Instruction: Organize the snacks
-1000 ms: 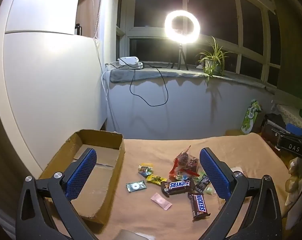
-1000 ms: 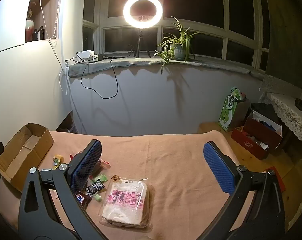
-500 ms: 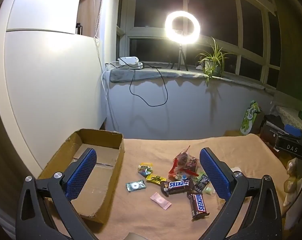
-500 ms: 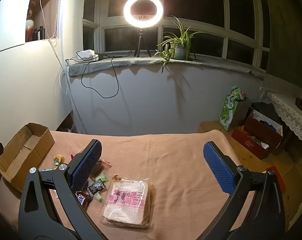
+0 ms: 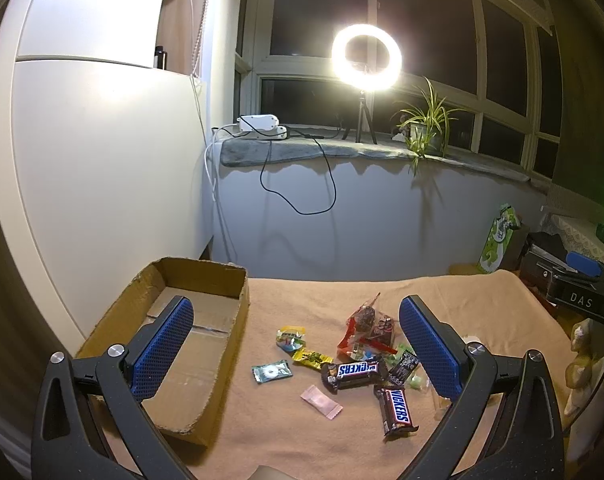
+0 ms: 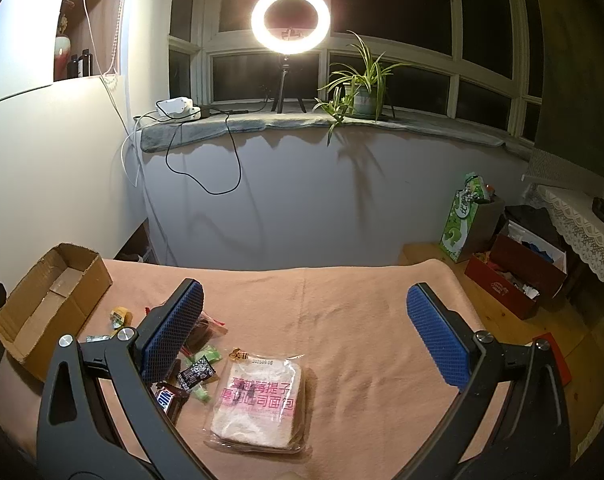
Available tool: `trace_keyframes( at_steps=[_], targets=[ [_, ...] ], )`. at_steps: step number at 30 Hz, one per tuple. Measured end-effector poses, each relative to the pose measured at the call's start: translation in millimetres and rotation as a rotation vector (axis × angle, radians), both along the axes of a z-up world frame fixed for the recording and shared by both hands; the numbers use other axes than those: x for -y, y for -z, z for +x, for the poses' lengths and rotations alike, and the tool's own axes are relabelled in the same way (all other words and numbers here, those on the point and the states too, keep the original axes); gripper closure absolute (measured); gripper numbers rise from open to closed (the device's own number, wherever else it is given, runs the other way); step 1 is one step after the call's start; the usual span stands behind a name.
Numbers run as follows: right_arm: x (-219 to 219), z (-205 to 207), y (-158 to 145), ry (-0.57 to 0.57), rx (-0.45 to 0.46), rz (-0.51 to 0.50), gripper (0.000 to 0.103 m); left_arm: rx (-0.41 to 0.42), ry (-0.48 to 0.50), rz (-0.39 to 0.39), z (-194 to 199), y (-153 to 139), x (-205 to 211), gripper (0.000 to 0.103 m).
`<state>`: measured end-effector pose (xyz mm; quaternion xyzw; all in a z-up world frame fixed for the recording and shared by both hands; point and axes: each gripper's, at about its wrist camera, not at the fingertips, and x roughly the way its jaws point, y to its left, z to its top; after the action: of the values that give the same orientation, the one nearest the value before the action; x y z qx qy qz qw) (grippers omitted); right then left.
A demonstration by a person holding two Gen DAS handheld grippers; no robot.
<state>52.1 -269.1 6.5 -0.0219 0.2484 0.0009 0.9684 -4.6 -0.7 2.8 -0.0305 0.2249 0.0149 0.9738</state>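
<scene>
Snacks on a table (image 5: 286,432) under a peach cloth, listed by label.

- Two dark bars marked "SNICKERS": one Snickers bar (image 5: 354,371) lying crosswise, a second Snickers bar (image 5: 396,411) just nearer and pointing toward the viewer.
- Bread pack (image 6: 258,404), clear wrap, pink Chinese characters across the slice and a small printed number at the top edge, too small to read surely.
- Black sachet (image 6: 196,372) with white print, unreadable.
- Pink sachet (image 5: 321,401), green-and-white sweet (image 5: 271,371), yellow sweet (image 5: 312,357), red-trimmed clear bag (image 5: 365,330); no legible writing.
- Cardboard box (image 5: 238,308), open-topped, at the table's left end, nothing seen in it.
- Off the table, right: a black case (image 5: 581,300) lettered "DAS"; a green printed bag (image 6: 461,220), lettering illegible.

Left claw (image 5: 298,348): wide open, gripping nothing, raised above the table. Its left finger (image 5: 162,352) sits over the box; the small sweets and both bars lie between and ahead of the fingers.

Right claw (image 6: 302,336): wide open, gripping nothing. The bread pack lies low between its fingers, nearer the left finger (image 6: 174,332), which overlaps the sweets pile.
</scene>
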Motion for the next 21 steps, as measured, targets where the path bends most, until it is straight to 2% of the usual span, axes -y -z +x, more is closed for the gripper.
trace_keyframes(
  at_steps=[21],
  targets=[
    [-4.2, -2.0, 3.6, -0.006, -0.005, 0.005, 0.0, 0.004, 0.008, -0.003, -1.0, -4.8, 4.6, 0.001]
  ],
)
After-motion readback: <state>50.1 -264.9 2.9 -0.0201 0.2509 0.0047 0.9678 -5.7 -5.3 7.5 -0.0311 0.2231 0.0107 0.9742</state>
